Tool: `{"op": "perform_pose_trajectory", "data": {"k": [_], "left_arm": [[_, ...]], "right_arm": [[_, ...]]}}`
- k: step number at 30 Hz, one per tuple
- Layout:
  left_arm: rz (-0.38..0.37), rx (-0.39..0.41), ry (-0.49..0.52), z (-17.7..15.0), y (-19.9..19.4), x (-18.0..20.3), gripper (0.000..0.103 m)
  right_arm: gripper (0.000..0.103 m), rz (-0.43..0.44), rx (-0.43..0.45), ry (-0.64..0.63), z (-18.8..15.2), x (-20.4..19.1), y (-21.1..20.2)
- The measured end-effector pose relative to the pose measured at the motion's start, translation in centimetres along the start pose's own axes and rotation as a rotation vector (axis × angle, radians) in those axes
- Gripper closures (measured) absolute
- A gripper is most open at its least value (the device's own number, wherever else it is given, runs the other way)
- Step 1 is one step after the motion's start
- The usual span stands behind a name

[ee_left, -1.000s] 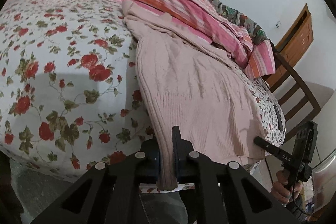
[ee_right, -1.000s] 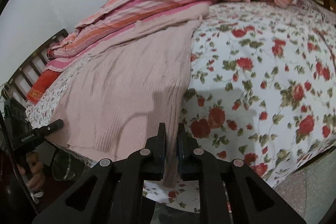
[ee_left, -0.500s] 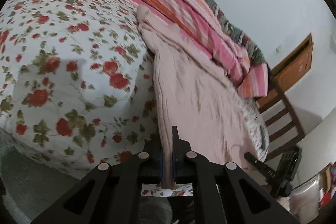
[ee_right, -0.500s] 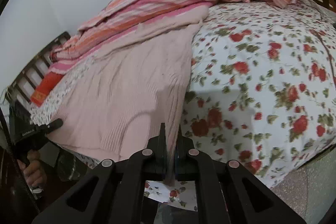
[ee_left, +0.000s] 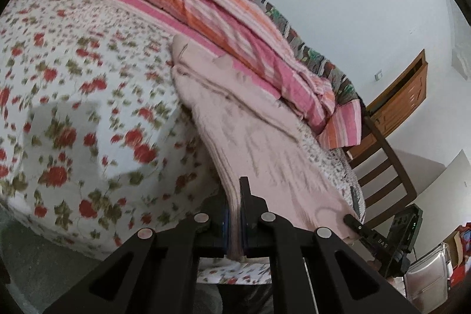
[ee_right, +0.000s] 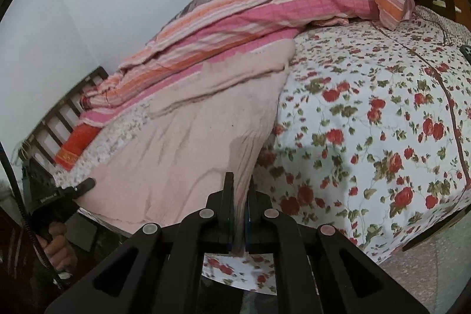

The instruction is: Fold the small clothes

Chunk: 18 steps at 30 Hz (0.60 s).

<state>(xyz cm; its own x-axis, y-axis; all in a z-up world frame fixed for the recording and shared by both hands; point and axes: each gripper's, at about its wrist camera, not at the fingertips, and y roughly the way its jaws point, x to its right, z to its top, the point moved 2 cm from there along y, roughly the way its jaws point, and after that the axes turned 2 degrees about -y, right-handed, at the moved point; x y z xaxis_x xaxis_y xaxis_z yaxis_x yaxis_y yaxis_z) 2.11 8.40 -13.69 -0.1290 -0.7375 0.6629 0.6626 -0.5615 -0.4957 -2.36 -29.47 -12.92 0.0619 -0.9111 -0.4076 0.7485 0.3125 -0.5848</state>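
A pale pink knitted sweater (ee_left: pixel 265 137) lies lengthwise on the flowered bed, its far end against the striped quilt. My left gripper (ee_left: pixel 234 214) is shut on one corner of its ribbed hem, which is pulled taut and raised off the bed. In the right wrist view the same sweater (ee_right: pixel 191 143) stretches away, and my right gripper (ee_right: pixel 240 205) is shut on the other hem corner. Each view shows the opposite gripper at the hem's far corner: the right one (ee_left: pixel 353 221) and the left one (ee_right: pixel 85 184). A hand (ee_right: pixel 56 243) holds the left gripper's handle.
The bed sheet (ee_left: pixel 73 114) is white with red roses. A pink and orange striped quilt (ee_left: pixel 206 8) is bunched along the wall side. A wooden chair (ee_left: pixel 385 167) and a wooden cabinet (ee_left: pixel 403 99) stand past the bed's end. Bed slats (ee_right: pixel 59 114) show at the far left.
Both grippers have risen with the hem corners pinched in them. The near end of the sweater has lifted off the bed and pulled taut.
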Motion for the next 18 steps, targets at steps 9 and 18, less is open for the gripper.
{"op": "perform_pose_trajectory", "data": {"k": [9,18], "left_arm": [[0.015,0.064,0.053,4.5,0.0,3.4,0.097],[-0.018,0.127,-0.046,10.5,2.0,3.6,0.097]], "right_arm": [[0.098,0.059,0.054,0.020,4.1,-0.8,-0.1],[0.098,0.155,0.142,0.099,10.9,-0.8,1.3]]}}
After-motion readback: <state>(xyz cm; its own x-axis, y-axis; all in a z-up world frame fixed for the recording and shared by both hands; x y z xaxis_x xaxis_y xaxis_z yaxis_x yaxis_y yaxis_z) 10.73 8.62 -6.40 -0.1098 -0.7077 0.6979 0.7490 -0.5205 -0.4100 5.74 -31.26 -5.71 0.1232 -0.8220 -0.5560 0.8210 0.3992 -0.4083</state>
